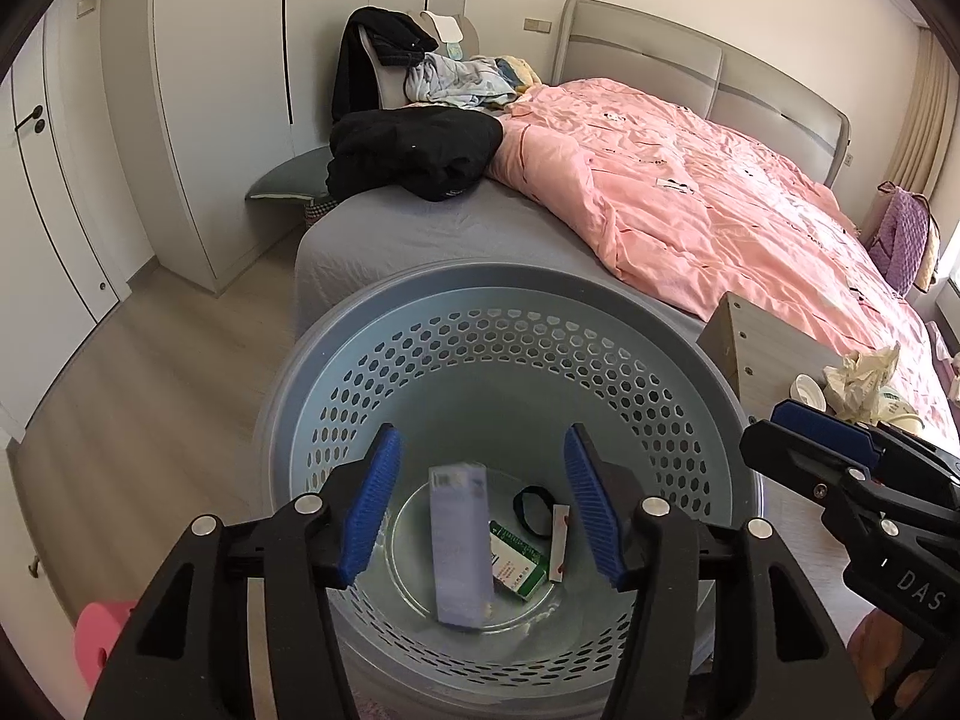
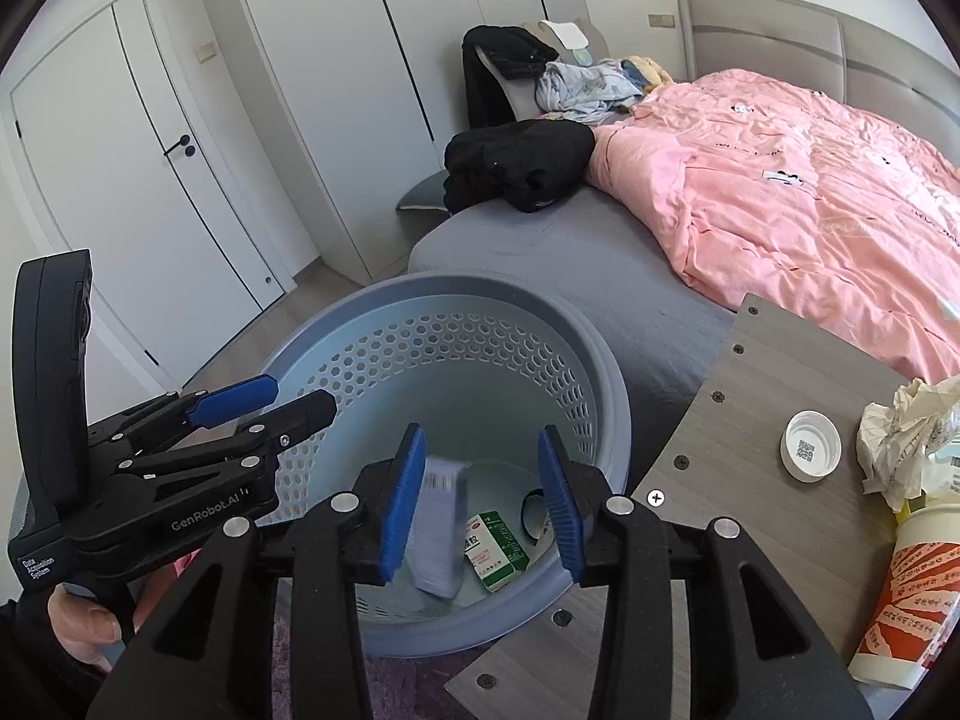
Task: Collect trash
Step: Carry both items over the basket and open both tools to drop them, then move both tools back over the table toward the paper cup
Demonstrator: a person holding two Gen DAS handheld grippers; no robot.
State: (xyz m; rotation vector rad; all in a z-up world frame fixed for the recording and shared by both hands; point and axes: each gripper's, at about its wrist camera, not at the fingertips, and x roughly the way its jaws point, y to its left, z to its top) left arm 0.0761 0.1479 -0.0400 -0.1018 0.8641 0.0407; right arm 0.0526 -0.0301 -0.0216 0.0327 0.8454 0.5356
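Note:
A pale blue perforated basket (image 1: 504,300) (image 2: 456,306) stands by the bed. Inside lie a blurred pale lilac box (image 1: 459,546) (image 2: 438,531), a green-and-white medicine box (image 1: 516,564) (image 2: 495,549), a black loop (image 1: 531,510) and a small white strip (image 1: 559,543). My left gripper (image 1: 477,507) is open and empty above the basket; it also shows in the right wrist view (image 2: 282,399). My right gripper (image 2: 483,504) is open and empty above the basket's near rim; it shows at the right of the left wrist view (image 1: 786,432).
A wooden side table (image 2: 750,396) to the right holds a white cap (image 2: 810,447), crumpled paper (image 2: 900,426) and an orange-patterned paper cup (image 2: 906,594). Behind is a bed with a pink duvet (image 1: 720,198) and black clothes (image 1: 414,153). White wardrobe doors (image 2: 150,192) are at left.

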